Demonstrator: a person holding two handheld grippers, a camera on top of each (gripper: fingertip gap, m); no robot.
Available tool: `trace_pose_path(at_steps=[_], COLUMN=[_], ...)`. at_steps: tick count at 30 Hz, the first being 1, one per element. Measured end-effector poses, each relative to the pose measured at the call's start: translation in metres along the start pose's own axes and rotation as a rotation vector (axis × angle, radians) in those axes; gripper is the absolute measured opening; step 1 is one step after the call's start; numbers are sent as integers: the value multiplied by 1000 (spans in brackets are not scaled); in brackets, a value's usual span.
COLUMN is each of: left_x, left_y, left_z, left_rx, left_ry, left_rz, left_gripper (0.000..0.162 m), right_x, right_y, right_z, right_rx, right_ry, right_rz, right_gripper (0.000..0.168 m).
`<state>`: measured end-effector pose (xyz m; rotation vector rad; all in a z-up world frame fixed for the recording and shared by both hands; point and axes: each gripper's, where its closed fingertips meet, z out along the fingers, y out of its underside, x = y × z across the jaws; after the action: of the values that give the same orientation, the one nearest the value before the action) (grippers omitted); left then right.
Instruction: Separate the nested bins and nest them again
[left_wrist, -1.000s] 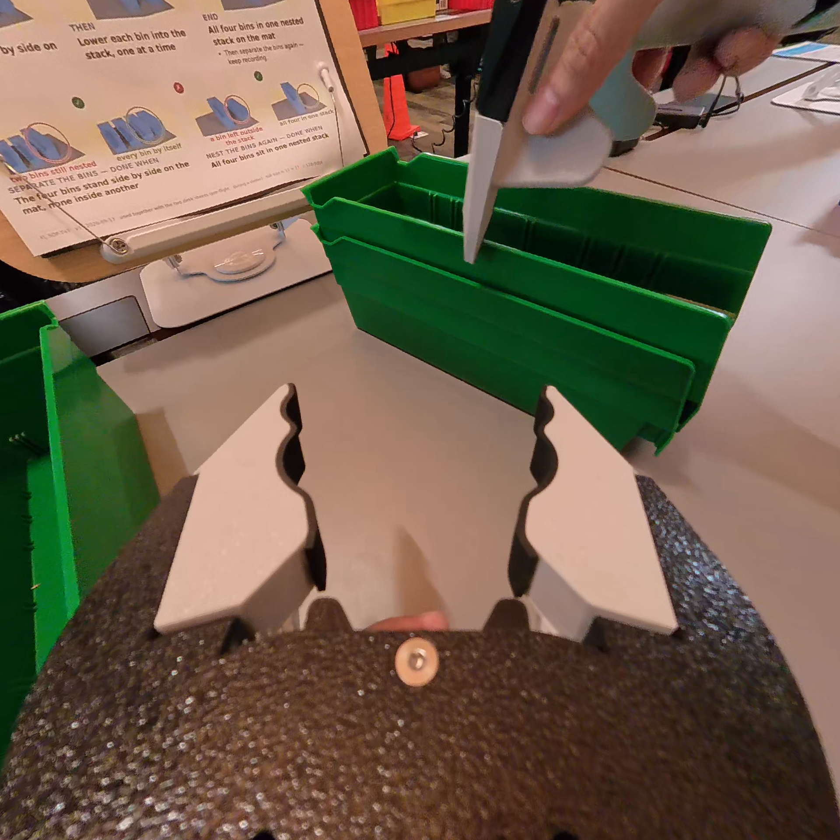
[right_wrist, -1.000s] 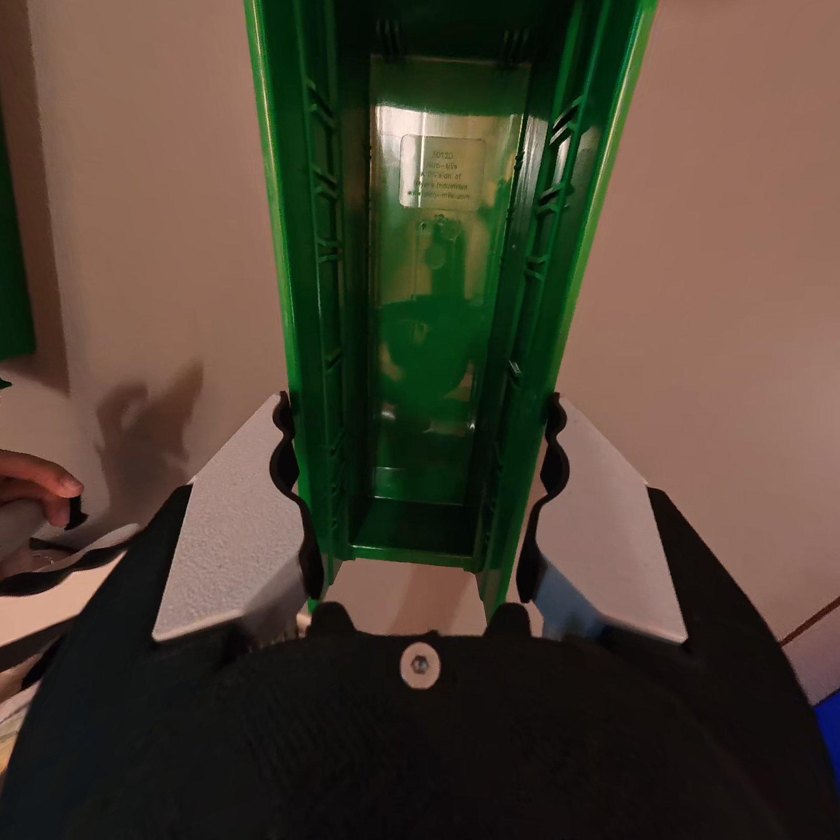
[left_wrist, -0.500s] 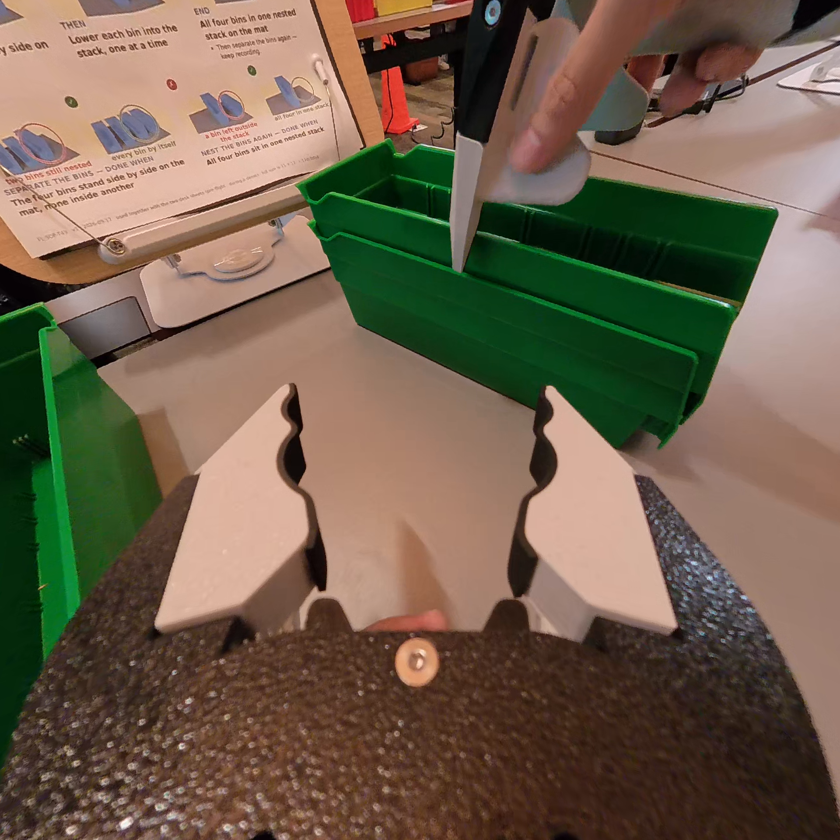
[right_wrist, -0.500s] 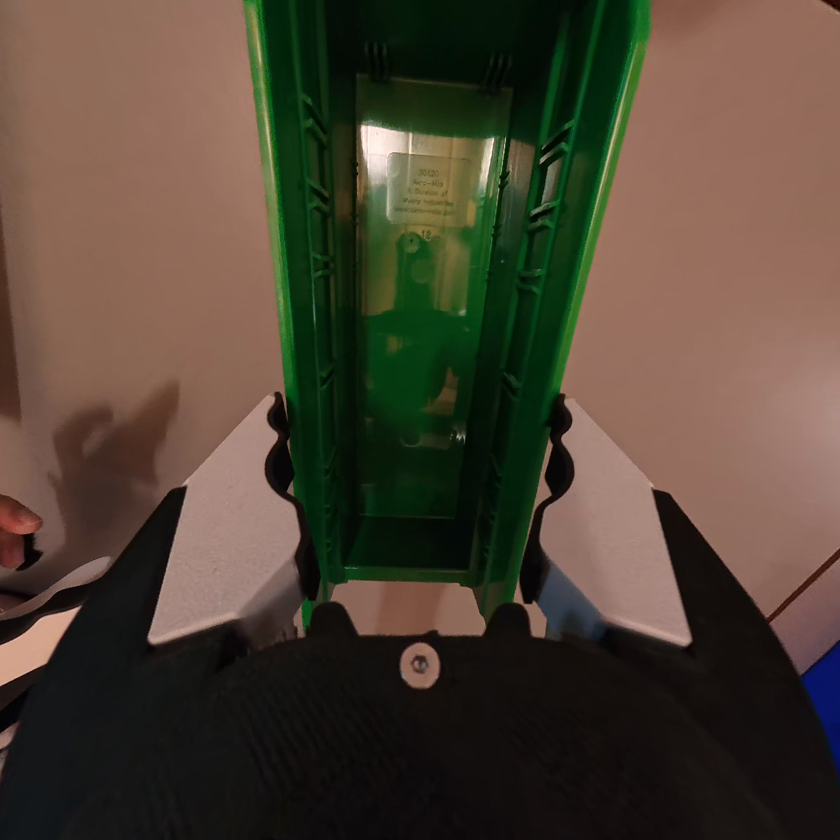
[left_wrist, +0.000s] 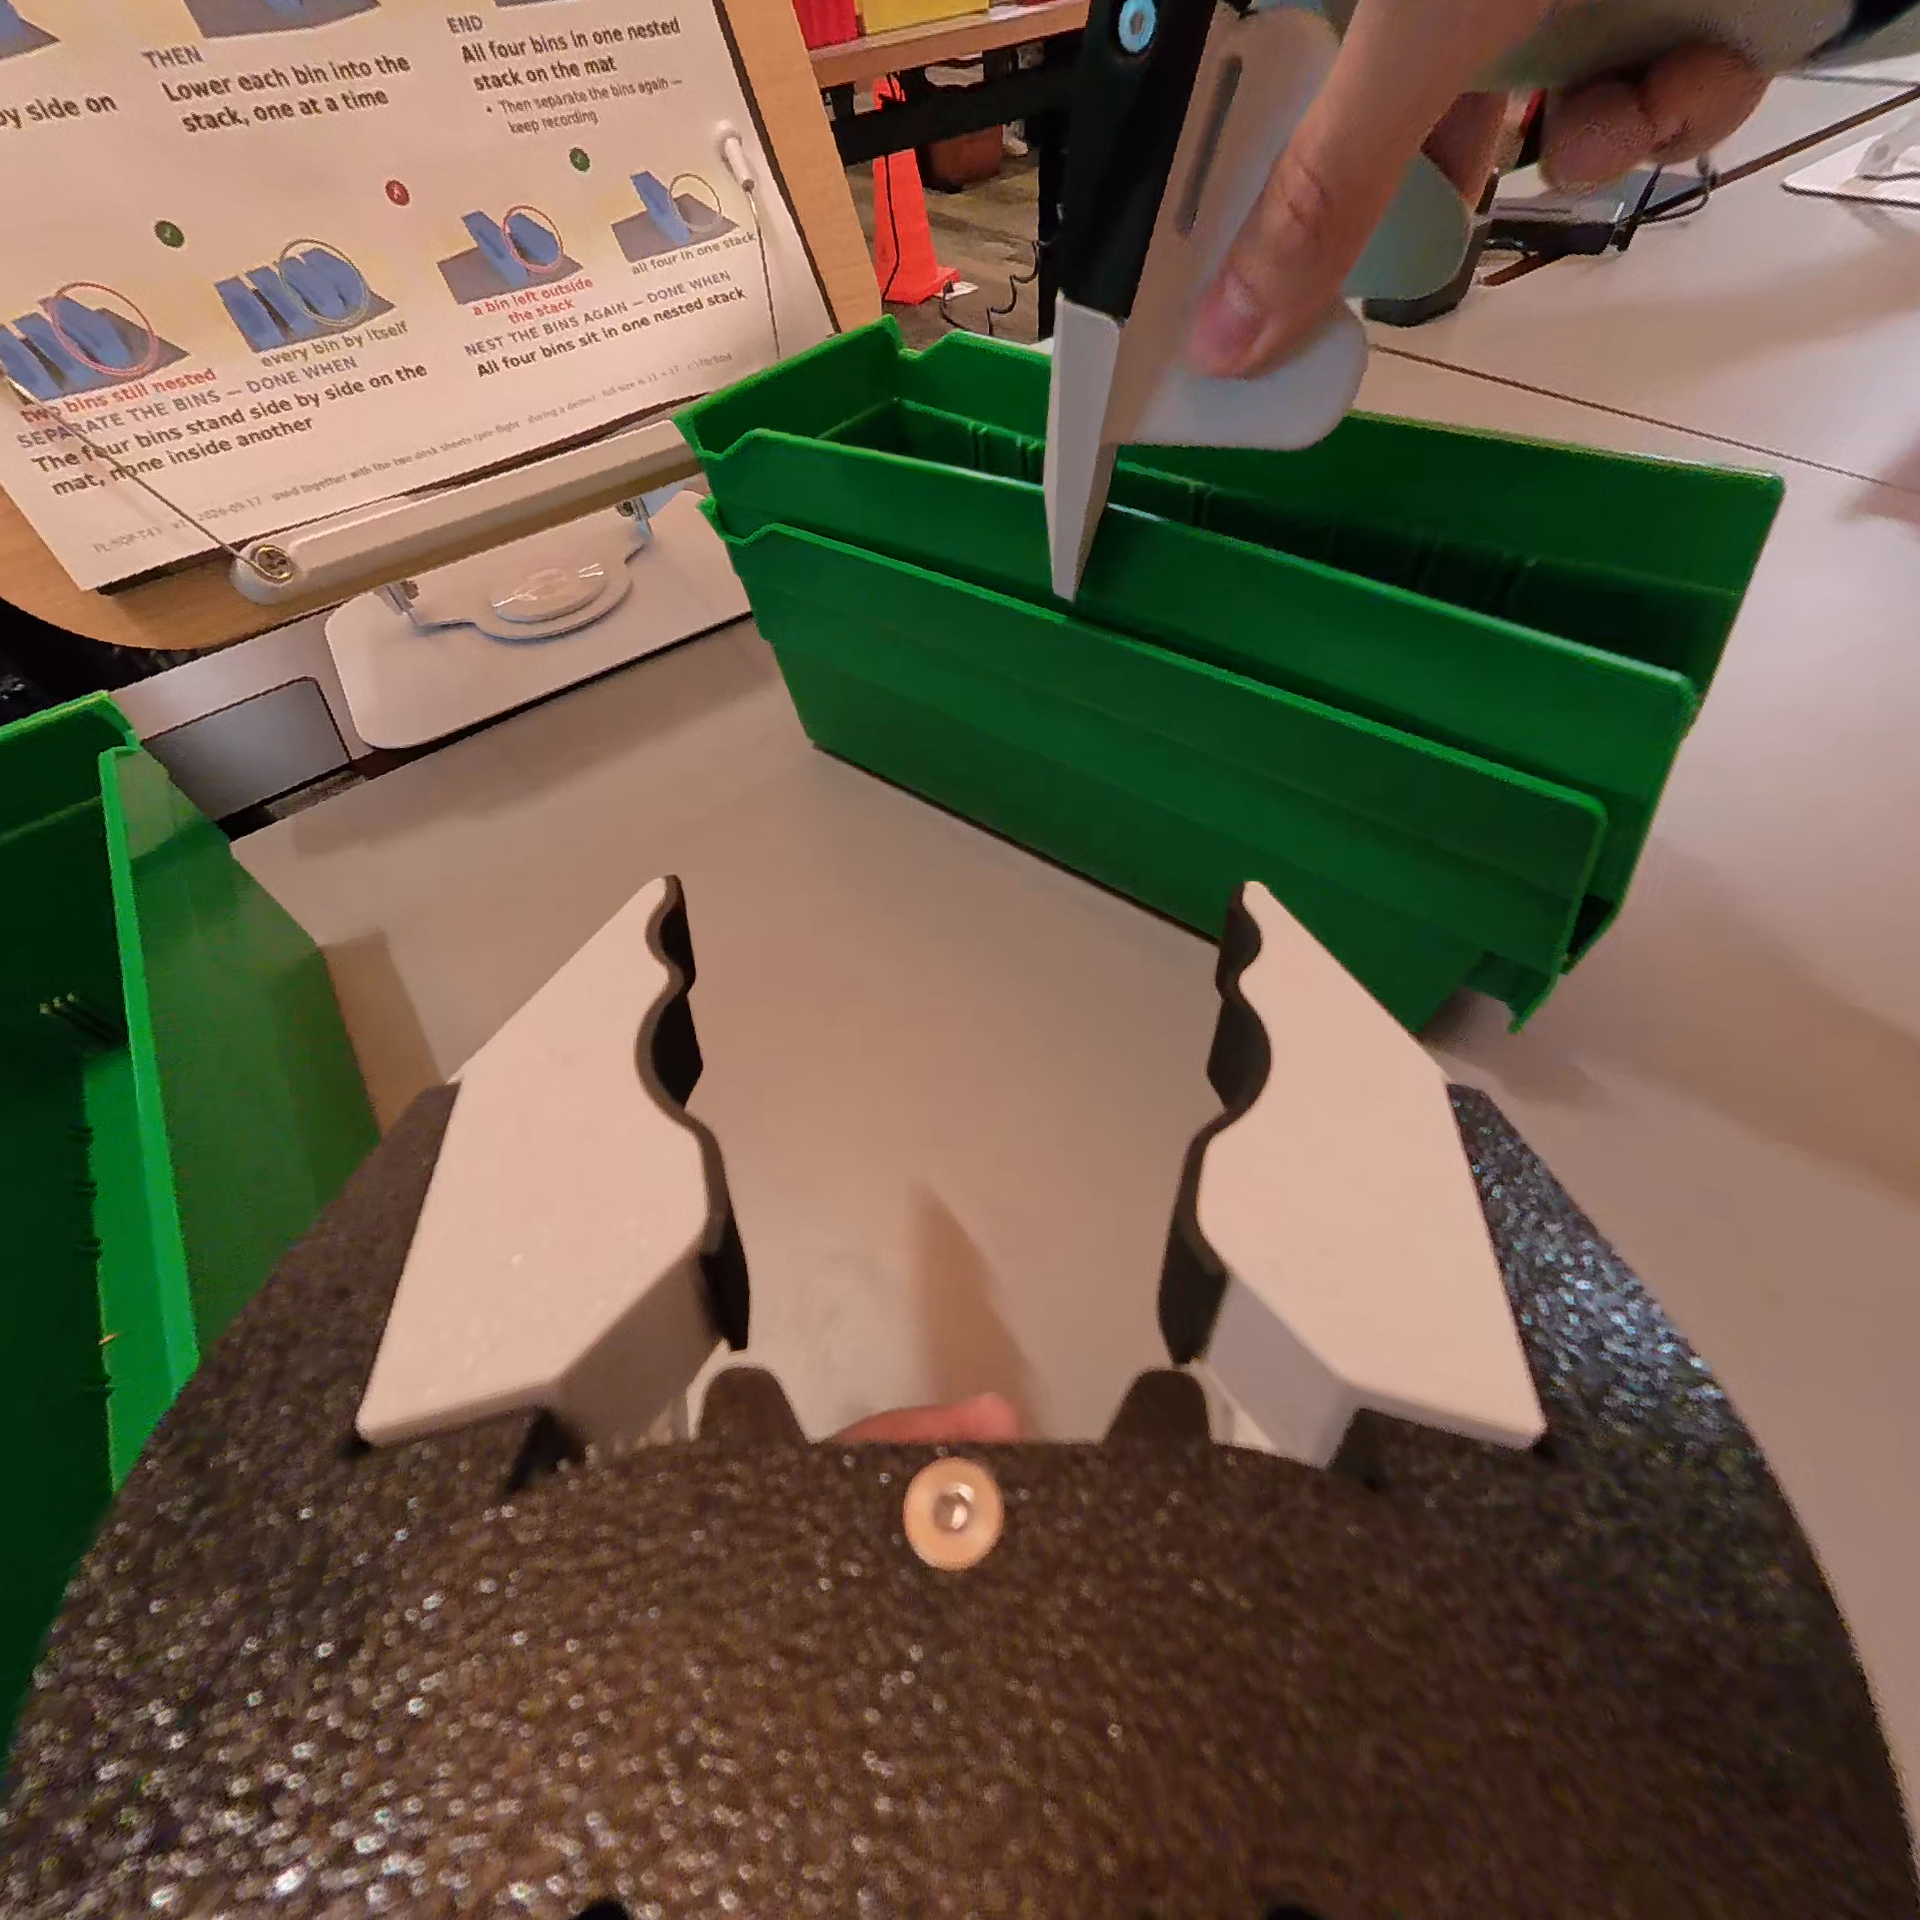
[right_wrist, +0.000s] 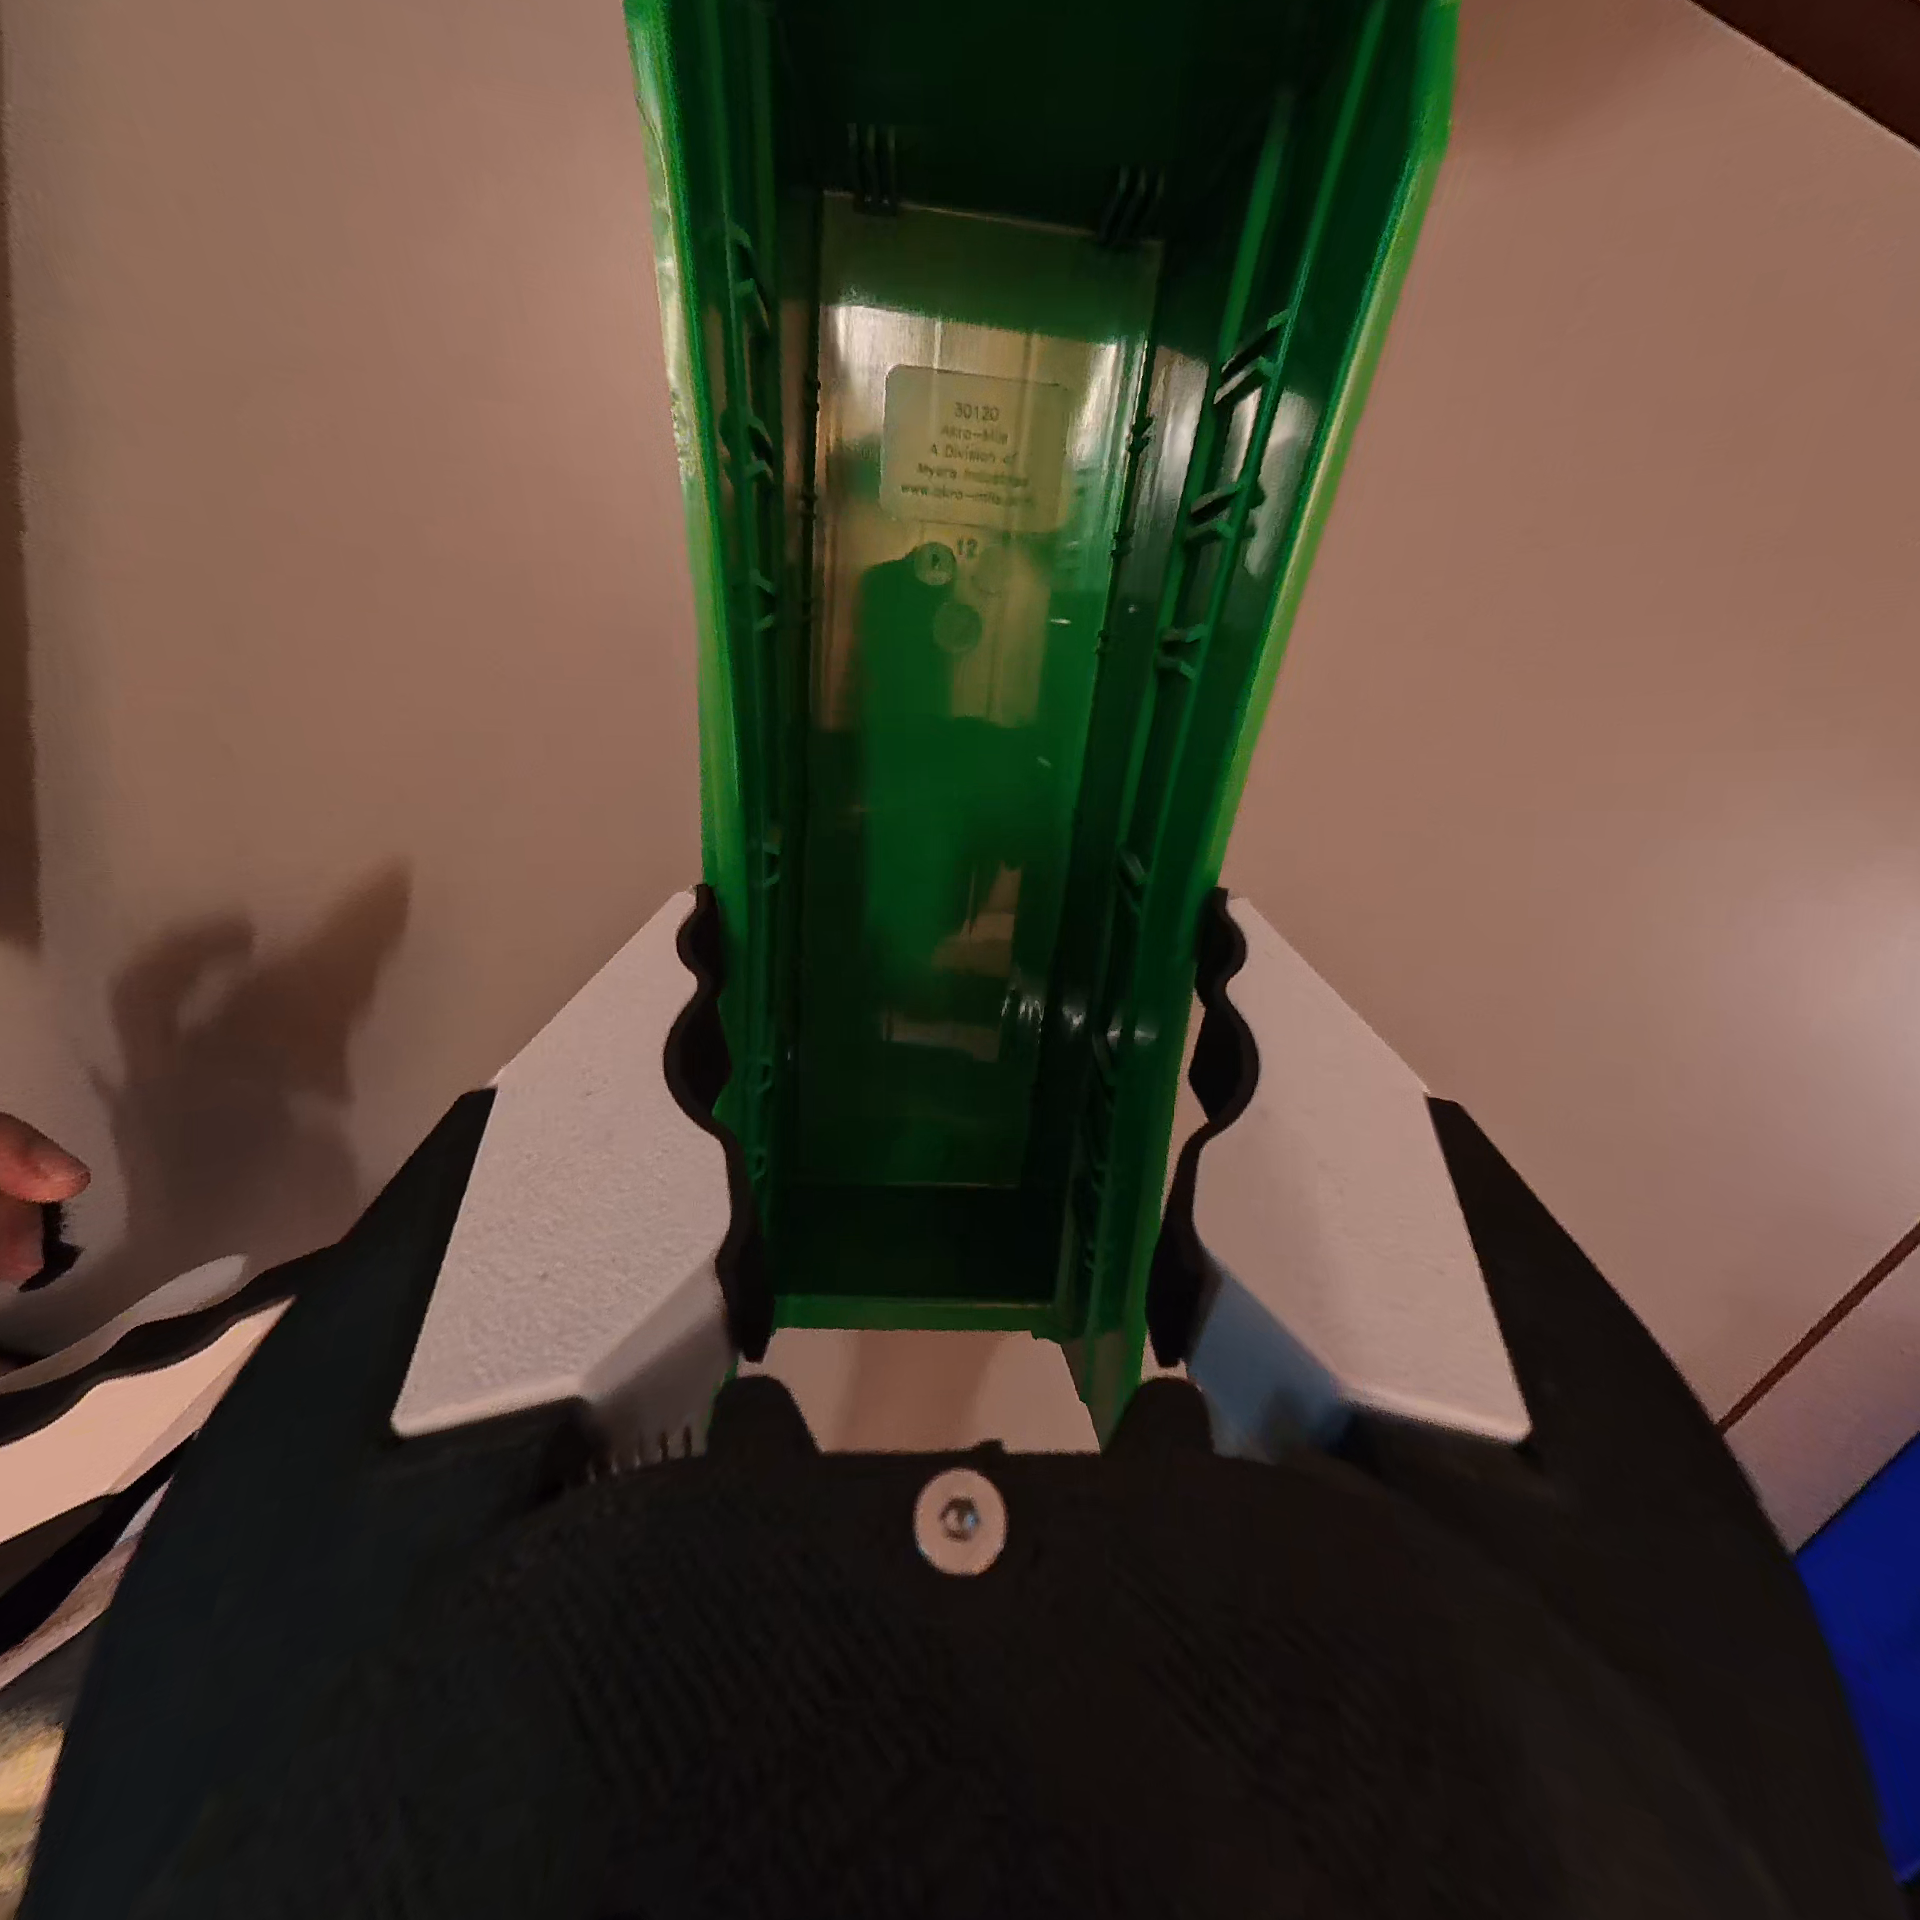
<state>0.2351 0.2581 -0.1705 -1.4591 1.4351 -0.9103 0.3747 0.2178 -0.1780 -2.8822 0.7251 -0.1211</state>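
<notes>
While our left tongs (left_wrist: 956, 1122) hover spread wide over the table (left_wrist: 935, 935), empty, our right tongs (right_wrist: 961, 1132) clamp the top bin (right_wrist: 997, 727). Our right hand (left_wrist: 1455, 166) points them straight down.

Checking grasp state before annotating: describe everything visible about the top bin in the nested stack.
The top bin is long, narrow, glossy green plastic with thin walls, ribbed slots inside and a pale label on its floor. It sits upright, raised partly out of the nested bins below on the grey table. The right tongs straddle its long walls, pads against both; whether it is lifting cannot be told.
</notes>
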Motion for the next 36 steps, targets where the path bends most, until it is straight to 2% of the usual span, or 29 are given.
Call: trace_pose_path(at_steps=[15, 22, 36], left_x=[1, 1, 2], left_y=[3, 5, 0], left_z=[3, 4, 0], left_rx=[-12, -18, -1], left_ry=[3, 4, 7], left_rz=[2, -1, 0], left_gripper=[99, 99, 99], right_x=[-11, -14, -20], right_y=[-9, -4, -6], right_z=[-35, -26, -39], right_rx=[-1, -24, -11], right_ry=[-49, -56, -42], right_rz=[15, 29, 13], right_gripper=[86, 86, 82])
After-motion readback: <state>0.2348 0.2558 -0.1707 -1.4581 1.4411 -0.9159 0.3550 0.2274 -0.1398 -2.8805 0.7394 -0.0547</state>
